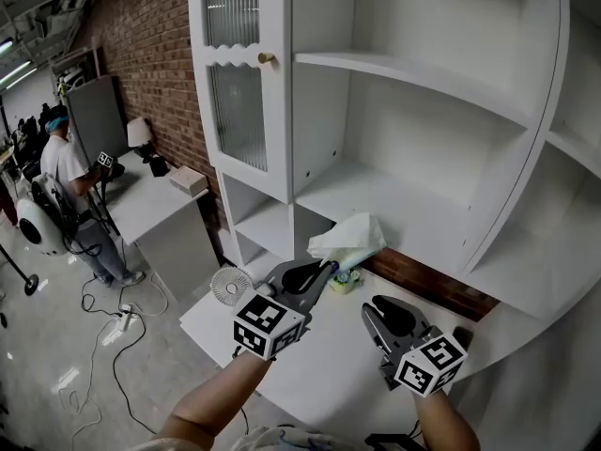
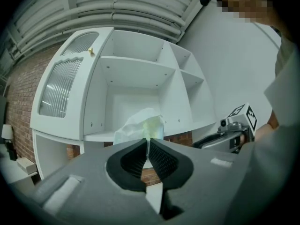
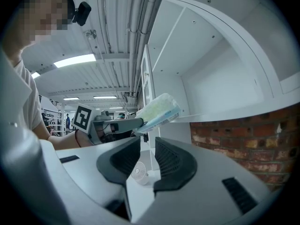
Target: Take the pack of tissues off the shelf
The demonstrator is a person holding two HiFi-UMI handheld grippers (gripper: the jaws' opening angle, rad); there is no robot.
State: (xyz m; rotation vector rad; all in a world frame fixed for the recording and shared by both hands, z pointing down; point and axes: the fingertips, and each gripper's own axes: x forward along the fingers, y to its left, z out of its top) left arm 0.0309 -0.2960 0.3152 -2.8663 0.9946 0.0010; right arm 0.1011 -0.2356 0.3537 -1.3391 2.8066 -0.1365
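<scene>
Left tongs [image 1: 329, 269] clamping edge of pack of tissues [image 1: 349, 241], holding it in air just in front of shelf [image 1: 413, 205], above white surface [image 1: 329, 355]. Right tongs [image 1: 374, 310] hanging open, gripping nothing, near left tongs.

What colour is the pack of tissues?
The pack of tissues is pale green with a blue edge; clearest in the right gripper view.

We find the pack of tissues [image 1: 347, 241] in front of the shelf [image 1: 404, 209], above the bench [image 1: 329, 365]; a small fan [image 1: 230, 287] stands on the bench, left of it.
</scene>
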